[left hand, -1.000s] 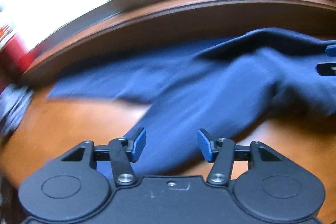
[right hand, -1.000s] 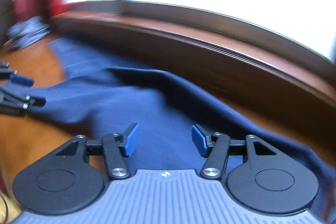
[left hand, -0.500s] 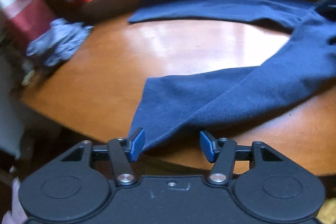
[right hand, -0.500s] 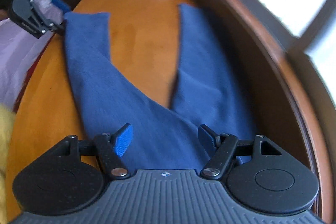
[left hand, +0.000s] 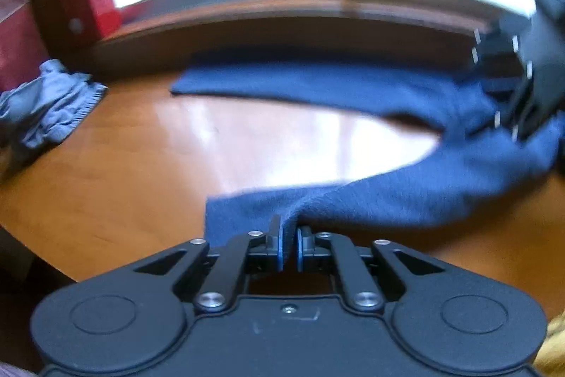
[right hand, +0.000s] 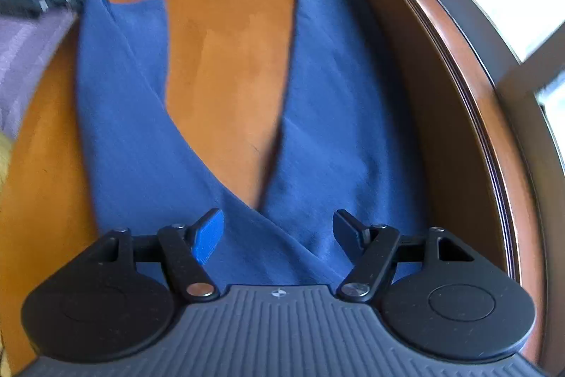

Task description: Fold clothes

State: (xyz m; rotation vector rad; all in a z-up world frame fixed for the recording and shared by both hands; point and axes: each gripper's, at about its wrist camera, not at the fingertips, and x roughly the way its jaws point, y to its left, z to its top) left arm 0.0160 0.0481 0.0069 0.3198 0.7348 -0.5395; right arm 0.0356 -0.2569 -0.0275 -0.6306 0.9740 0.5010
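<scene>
left gripper [left hand: 289,248], wide half a second ago, now pinches the navy trousers [right hand: 141,136] hem; right gripper [right hand: 279,232] stays wide.

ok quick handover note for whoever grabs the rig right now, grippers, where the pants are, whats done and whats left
Left hand-held gripper: shut on the cuff end of the near leg of the blue pants, at the table's near edge.
Right hand-held gripper: open, hovering over the crotch and waist end, gripping nothing.
Pants lie spread in a V on the wooden table, far leg flat along the window side. A crumpled grey-blue garment sits at the far left.
Done: pants laid out, one cuff gripped.
Left: every fold, likely starting with the gripped leg going over the other.
</scene>
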